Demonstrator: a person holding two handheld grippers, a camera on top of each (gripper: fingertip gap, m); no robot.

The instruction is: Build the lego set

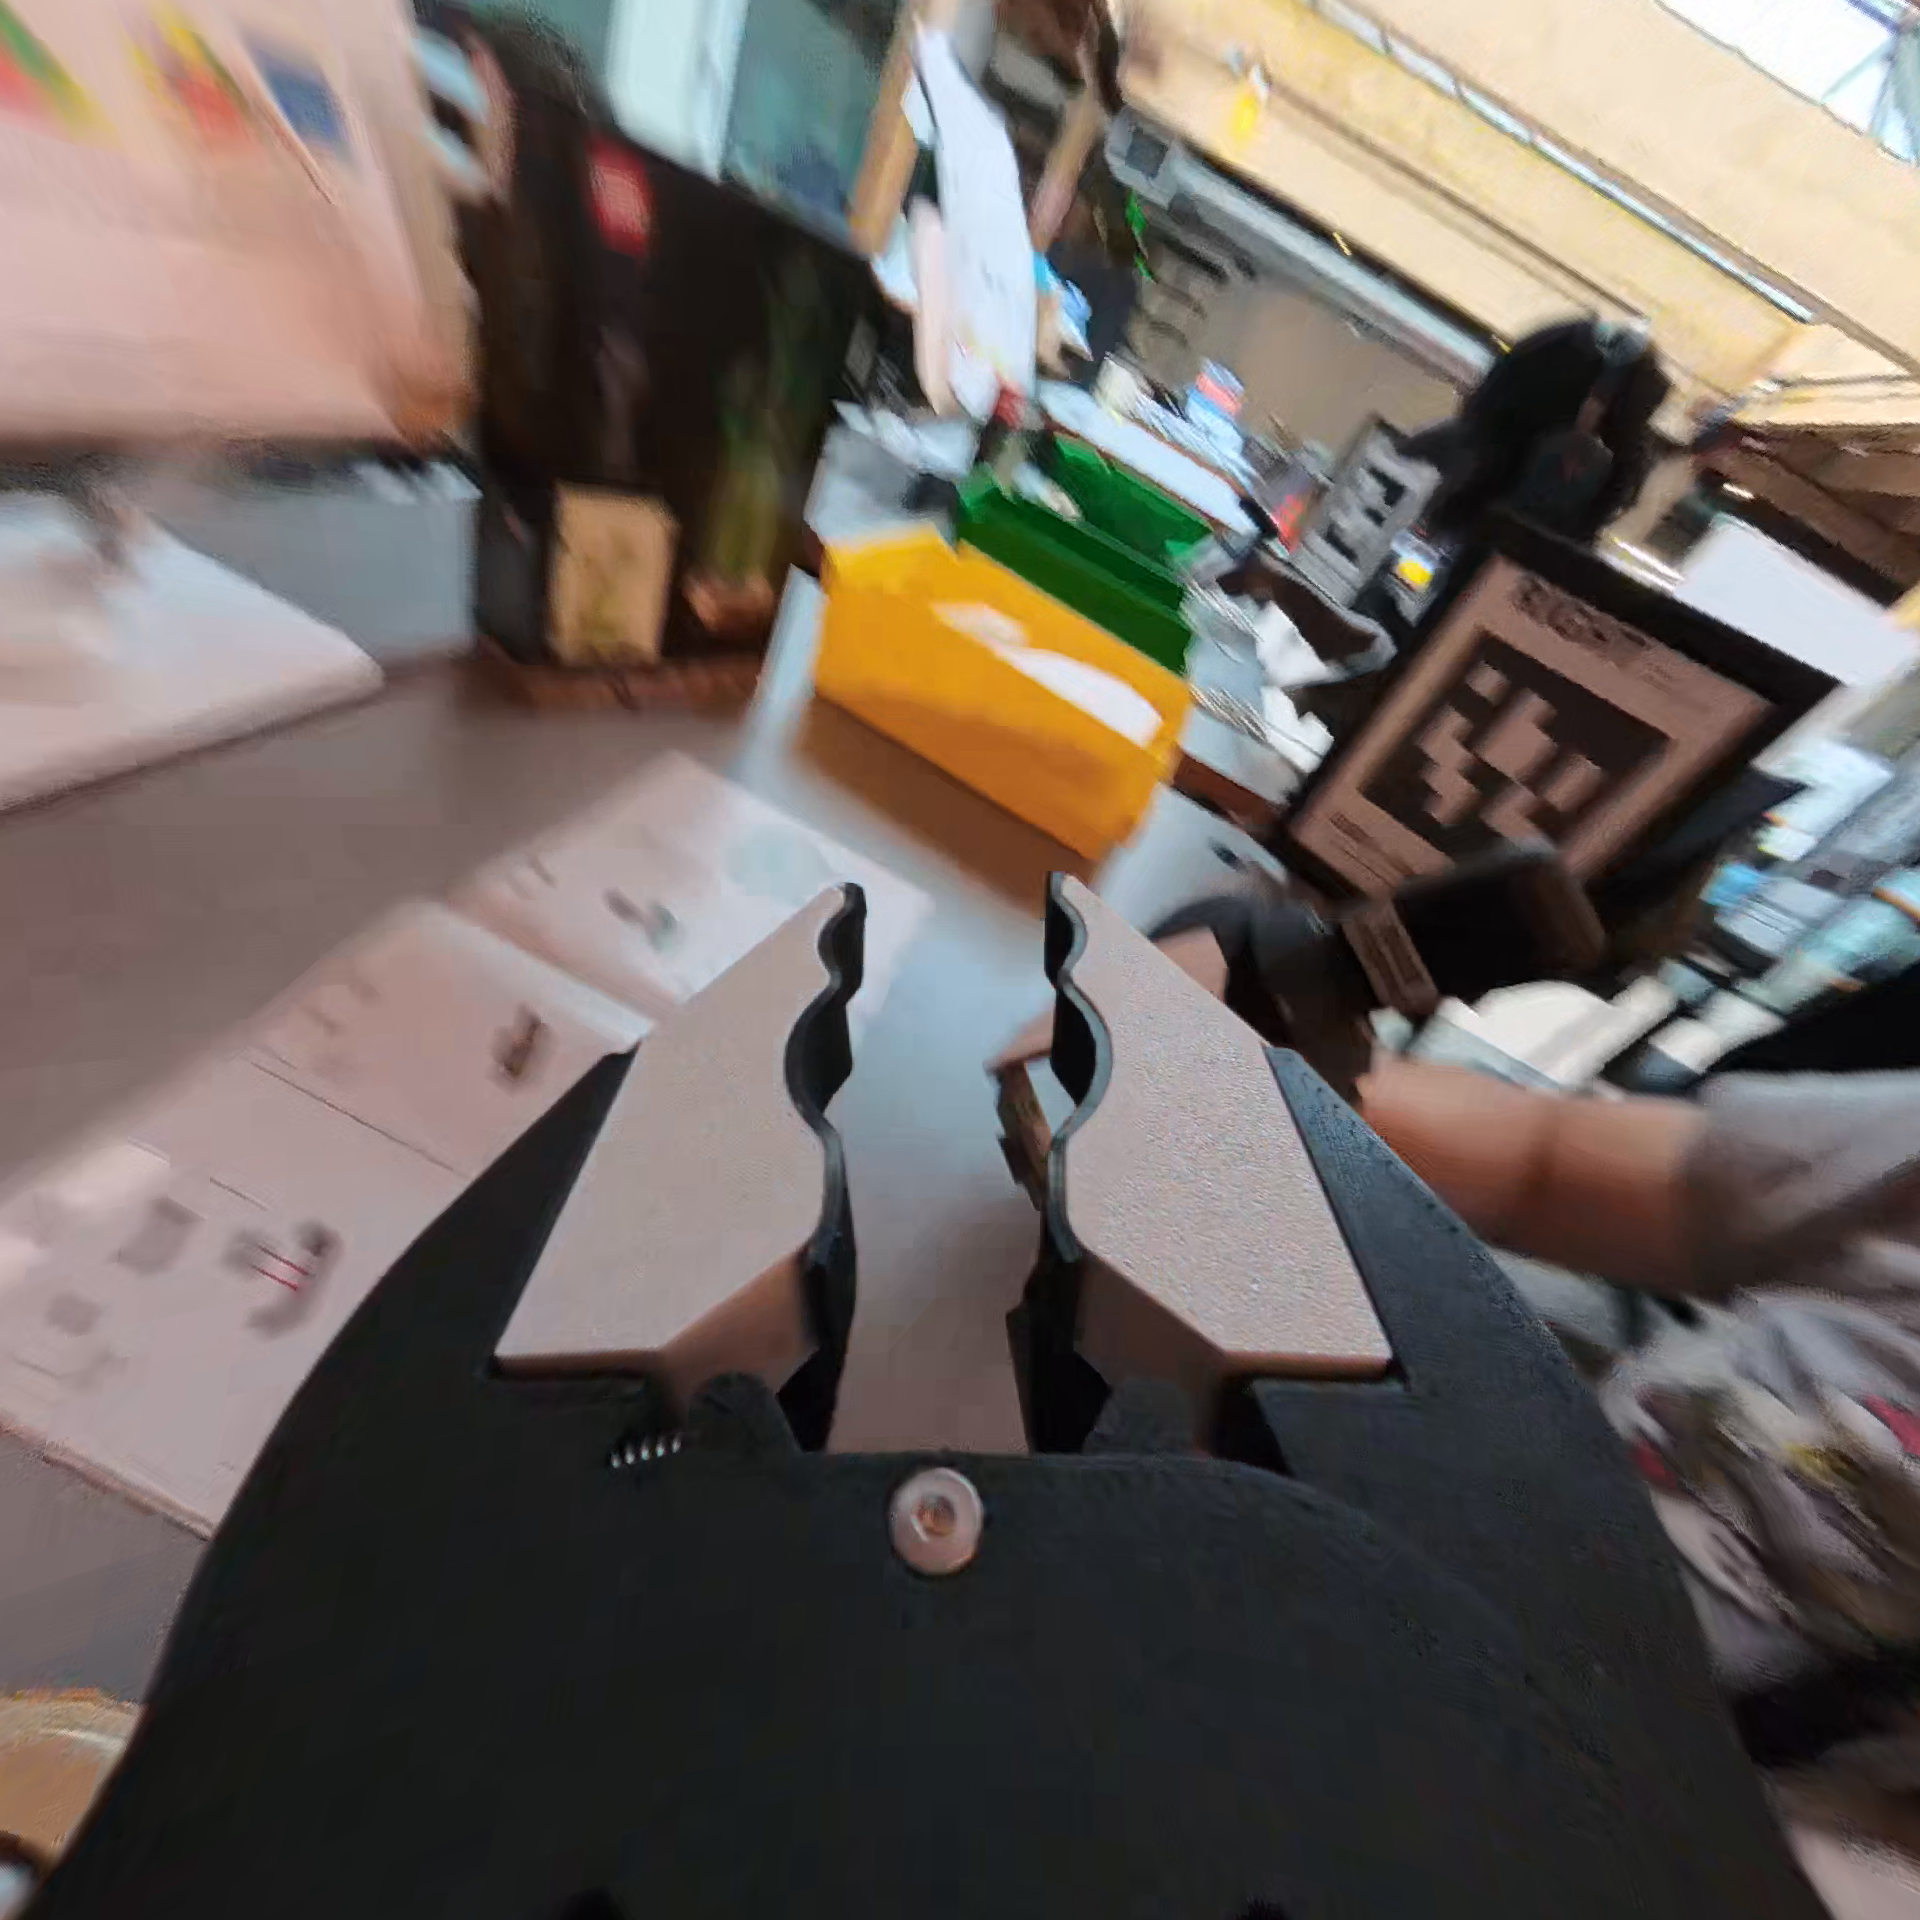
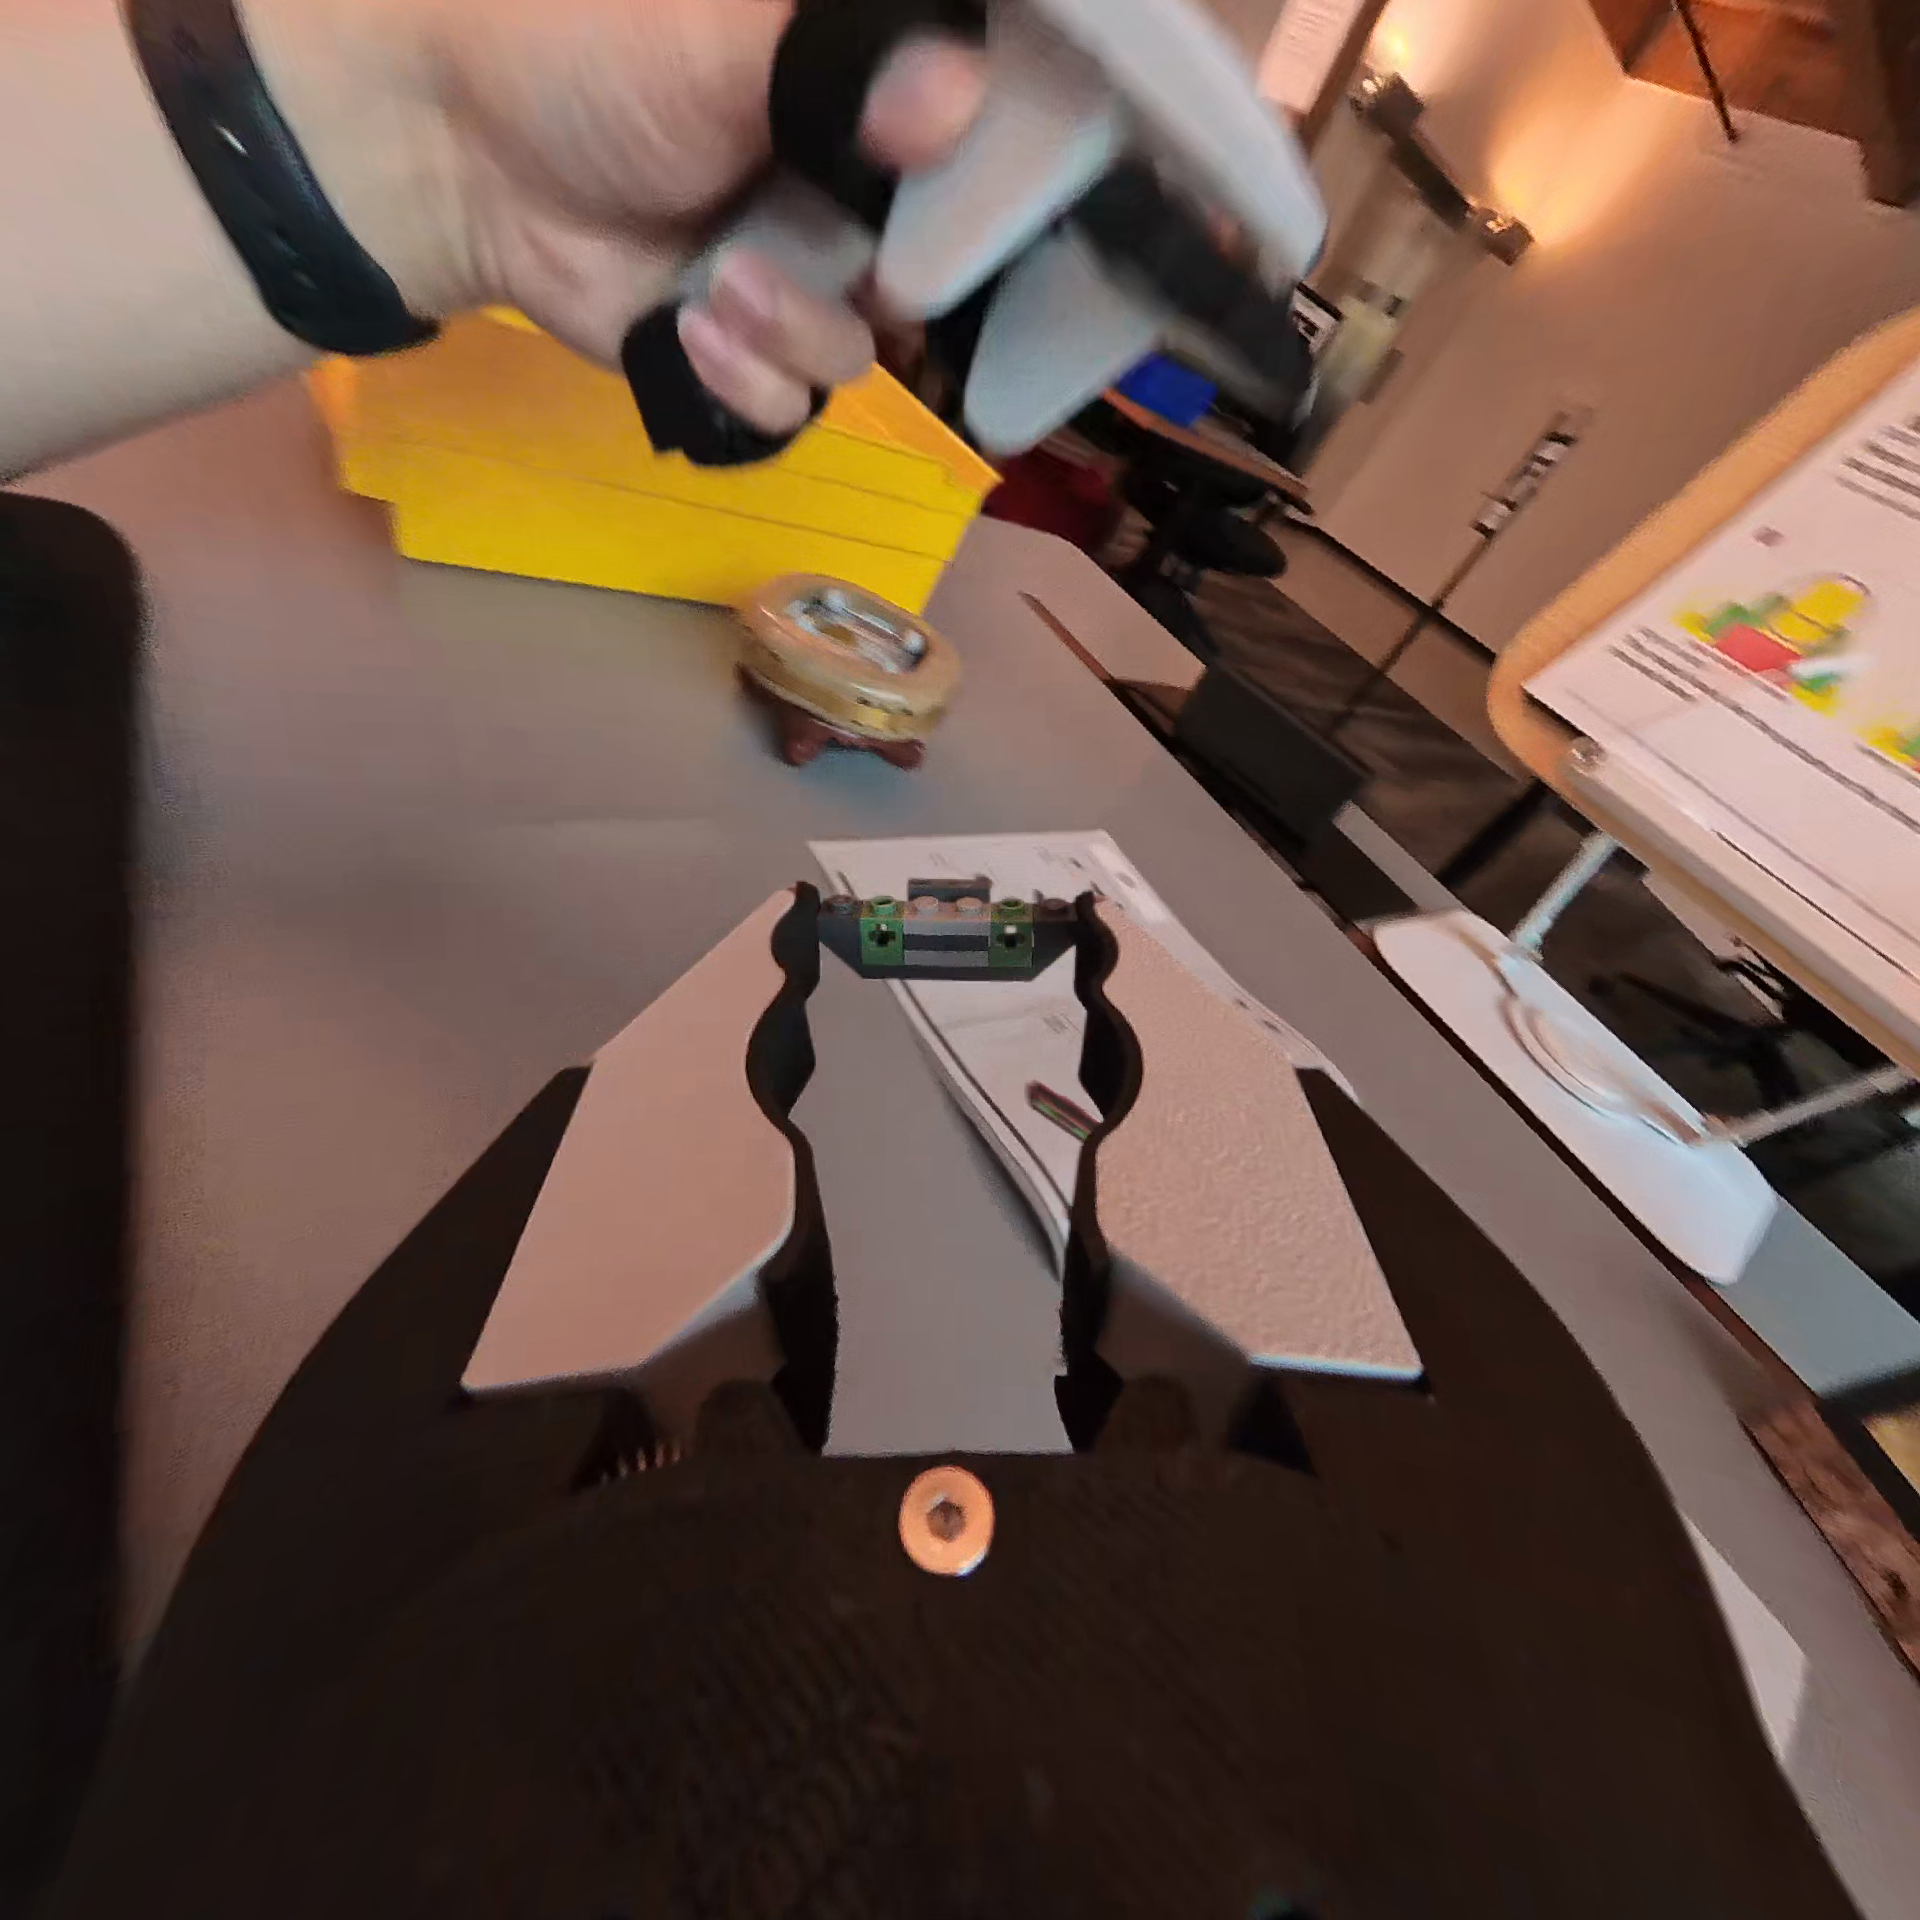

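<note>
My left view heavily motion-smeared, only the left gripper (image 1: 954, 909) sharp, bright daylight far right, my right view clearer, warm wall lamp (image 2: 1558, 187) glowing far right, blurred hand (image 2: 623, 197) near, edges bowed by wide lens

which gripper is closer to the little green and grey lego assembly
Right. The right gripper holds the lego assembly between its fingertips, above the instruction sheet. The left gripper is open, empty and raised higher, away from it.
</note>
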